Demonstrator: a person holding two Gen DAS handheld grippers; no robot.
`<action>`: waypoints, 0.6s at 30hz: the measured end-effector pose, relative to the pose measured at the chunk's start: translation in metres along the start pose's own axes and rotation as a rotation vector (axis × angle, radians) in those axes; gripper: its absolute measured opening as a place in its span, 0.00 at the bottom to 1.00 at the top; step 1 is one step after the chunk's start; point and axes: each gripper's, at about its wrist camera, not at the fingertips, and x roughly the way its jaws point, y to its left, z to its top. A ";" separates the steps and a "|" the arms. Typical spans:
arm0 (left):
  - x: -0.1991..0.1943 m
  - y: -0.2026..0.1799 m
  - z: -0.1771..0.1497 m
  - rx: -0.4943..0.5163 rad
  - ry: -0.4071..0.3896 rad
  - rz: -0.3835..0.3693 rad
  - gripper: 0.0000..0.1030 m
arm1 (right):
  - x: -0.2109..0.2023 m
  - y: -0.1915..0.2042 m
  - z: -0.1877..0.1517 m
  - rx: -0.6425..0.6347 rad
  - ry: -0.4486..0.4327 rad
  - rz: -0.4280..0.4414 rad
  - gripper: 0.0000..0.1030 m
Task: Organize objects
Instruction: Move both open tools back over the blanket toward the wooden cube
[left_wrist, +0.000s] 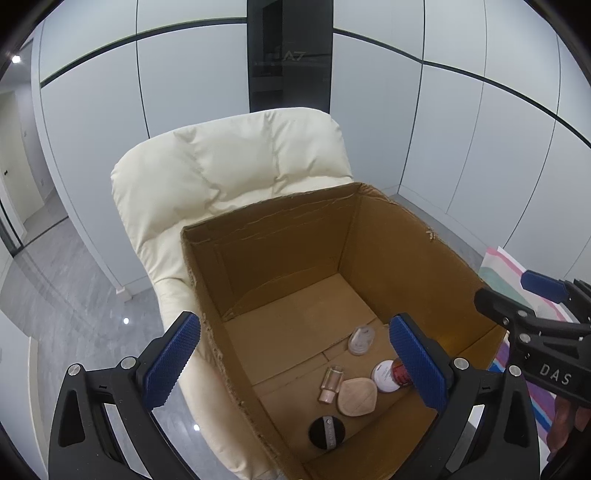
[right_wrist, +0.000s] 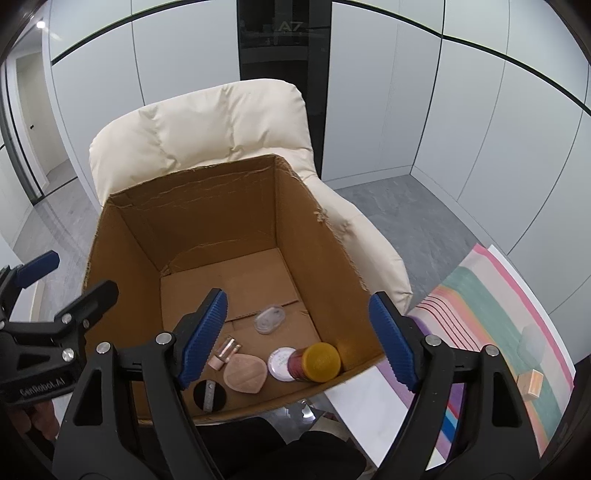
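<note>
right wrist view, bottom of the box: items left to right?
Black round puff → small glass bottle → beige teardrop sponge → white round lid → yellow-capped jar. The clear plastic piece lies farther back, so I left it out of the order.

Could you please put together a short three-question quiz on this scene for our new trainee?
1. True or false: the cardboard box sits on the cream armchair.
2. Which item stands beside the yellow-capped jar? A) black powder puff B) white-lidded jar C) clear plastic cap
3. Fill in: the right gripper is ____ above the box, gripping nothing.

Key: 1 true; 2 B; 3 open. The left gripper is open too. A small copper box waits on the striped mat.
</note>
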 end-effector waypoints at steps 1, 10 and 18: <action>0.001 -0.002 0.001 0.000 0.001 -0.003 1.00 | -0.001 -0.003 -0.001 0.002 0.000 -0.002 0.79; 0.007 -0.028 0.005 0.025 0.005 -0.032 1.00 | -0.010 -0.037 -0.010 0.050 -0.003 -0.043 0.89; 0.010 -0.057 0.006 0.066 0.008 -0.065 1.00 | -0.018 -0.067 -0.018 0.100 0.000 -0.080 0.89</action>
